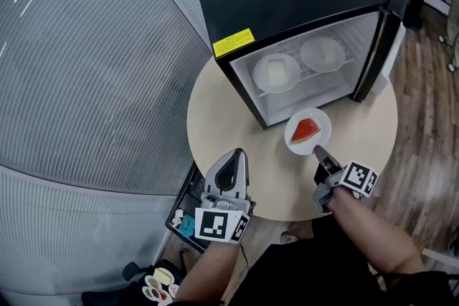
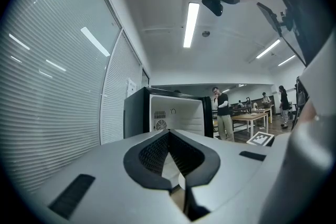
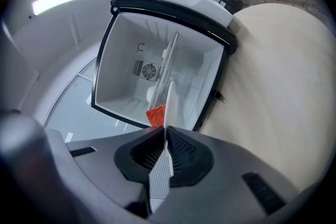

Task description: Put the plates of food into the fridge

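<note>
1. Right hand-held gripper (image 1: 318, 151) points at the open fridge (image 1: 287, 3), which stands straight ahead of it on the round desk (image 1: 215, 118). I'd judge this hand the nearer one.
2. Its jaws are clamped on the near rim of the plate (image 1: 323, 122) of red food (image 1: 305, 130), just outside the fridge mouth.
3. Two plates (image 1: 258, 79) already sit on the shelf inside.
4. Left hand-held gripper (image 1: 237, 154) hangs back, jaws together, empty.

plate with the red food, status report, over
Right gripper shut on plate rim, red food aboard. Left gripper shut, empty. Fridge door open, two plates on its shelf.
</note>
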Demonstrator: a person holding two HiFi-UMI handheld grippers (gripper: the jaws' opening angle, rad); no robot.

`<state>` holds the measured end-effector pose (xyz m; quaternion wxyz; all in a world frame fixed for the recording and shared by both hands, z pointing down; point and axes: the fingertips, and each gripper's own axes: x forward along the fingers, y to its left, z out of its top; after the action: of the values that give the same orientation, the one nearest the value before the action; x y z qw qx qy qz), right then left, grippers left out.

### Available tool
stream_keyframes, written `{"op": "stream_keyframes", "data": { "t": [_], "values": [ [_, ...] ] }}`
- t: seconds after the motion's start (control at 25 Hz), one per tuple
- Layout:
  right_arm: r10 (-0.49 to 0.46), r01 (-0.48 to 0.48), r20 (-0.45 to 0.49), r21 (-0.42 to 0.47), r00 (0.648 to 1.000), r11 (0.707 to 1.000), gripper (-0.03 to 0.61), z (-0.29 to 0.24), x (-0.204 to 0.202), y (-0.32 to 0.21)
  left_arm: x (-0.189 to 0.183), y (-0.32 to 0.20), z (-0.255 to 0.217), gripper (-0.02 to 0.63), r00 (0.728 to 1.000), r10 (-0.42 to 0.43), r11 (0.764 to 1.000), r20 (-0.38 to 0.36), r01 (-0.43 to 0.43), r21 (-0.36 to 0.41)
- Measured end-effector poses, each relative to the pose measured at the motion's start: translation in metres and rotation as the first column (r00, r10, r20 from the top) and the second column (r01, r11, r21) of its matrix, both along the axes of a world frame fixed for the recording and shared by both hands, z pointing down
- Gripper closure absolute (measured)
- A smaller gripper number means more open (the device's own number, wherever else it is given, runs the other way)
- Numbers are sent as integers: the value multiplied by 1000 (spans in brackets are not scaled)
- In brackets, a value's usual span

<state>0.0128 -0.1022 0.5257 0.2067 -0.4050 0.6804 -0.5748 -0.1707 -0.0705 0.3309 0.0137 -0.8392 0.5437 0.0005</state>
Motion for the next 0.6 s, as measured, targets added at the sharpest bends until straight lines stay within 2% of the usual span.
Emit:
{"op": "stream_keyframes", "data": {
  "t": [0.24,0.4,0.6],
  "values": [
    [25,-25,-48,3,999,1000,558,2,27,-41,27,-40,6,609,999,33,999,-6,-33,-26],
    [33,-33,-7,-1,999,999,558,1,34,-66,43,-64,9,609,999,47,998,-11,-47,-36],
    [25,-25,-32,-11,999,1000,558,9,44,-90,61,-93,12,609,998,60,997,-20,-61,-48]
  ]
}}
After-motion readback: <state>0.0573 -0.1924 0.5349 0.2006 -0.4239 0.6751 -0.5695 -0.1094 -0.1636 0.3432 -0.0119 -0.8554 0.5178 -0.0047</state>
